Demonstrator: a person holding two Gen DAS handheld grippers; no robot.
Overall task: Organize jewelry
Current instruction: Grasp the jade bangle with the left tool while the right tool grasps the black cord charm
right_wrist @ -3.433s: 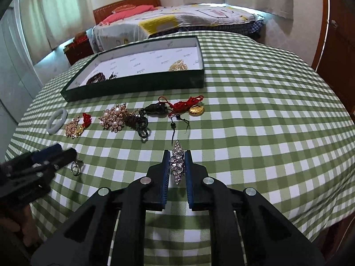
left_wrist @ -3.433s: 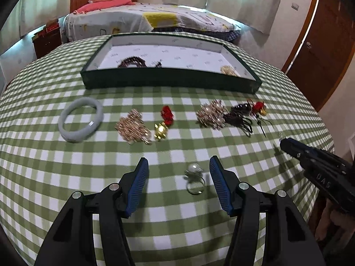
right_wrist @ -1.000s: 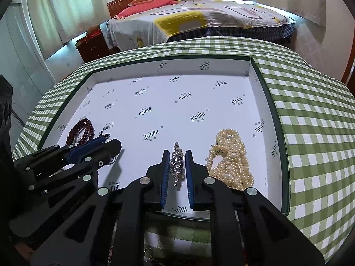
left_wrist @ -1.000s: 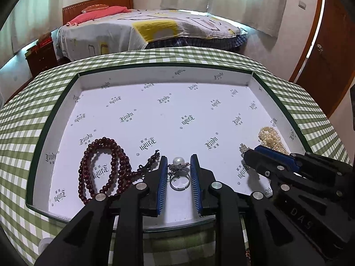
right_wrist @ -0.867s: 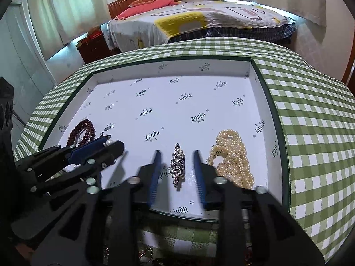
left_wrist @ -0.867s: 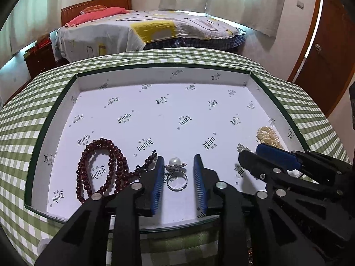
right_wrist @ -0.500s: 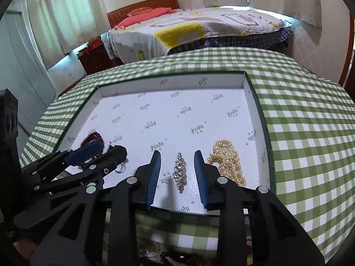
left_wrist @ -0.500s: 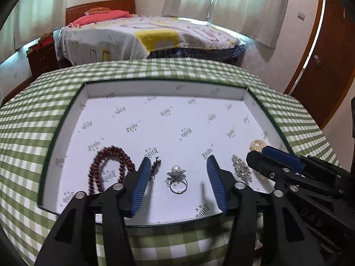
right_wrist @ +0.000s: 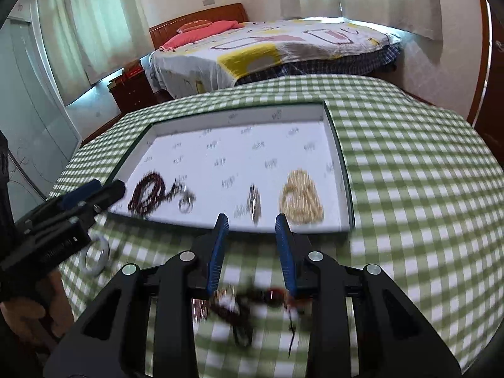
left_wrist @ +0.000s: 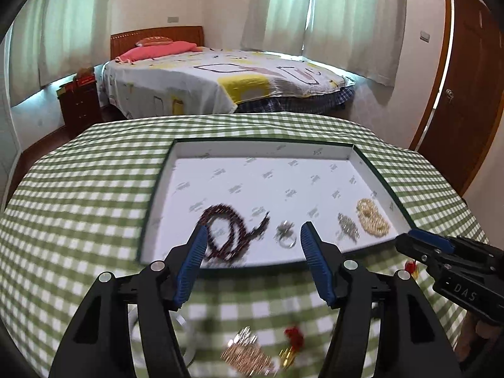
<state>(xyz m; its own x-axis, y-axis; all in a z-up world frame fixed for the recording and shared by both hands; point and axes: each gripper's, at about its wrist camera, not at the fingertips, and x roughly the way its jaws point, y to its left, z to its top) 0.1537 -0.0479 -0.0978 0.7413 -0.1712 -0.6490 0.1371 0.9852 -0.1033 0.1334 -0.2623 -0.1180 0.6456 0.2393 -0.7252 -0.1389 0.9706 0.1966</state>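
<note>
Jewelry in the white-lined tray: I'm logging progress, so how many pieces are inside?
4, along the near edge of the tray: dark red bead string, silver ring, rhinestone clip, cream pearl strand. None seems hidden.

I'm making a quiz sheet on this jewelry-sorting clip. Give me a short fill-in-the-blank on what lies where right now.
1. Four pieces lie in the tray; the one nearest its right wall is the ____ necklace.
2. The dark red beads lie at the tray's ____ end.
3. Between the ring and the pearls lies the rhinestone ____.
4. Neither the left gripper nor the right gripper holds ____.

Missing words: pearl; left; brooch; anything
</note>
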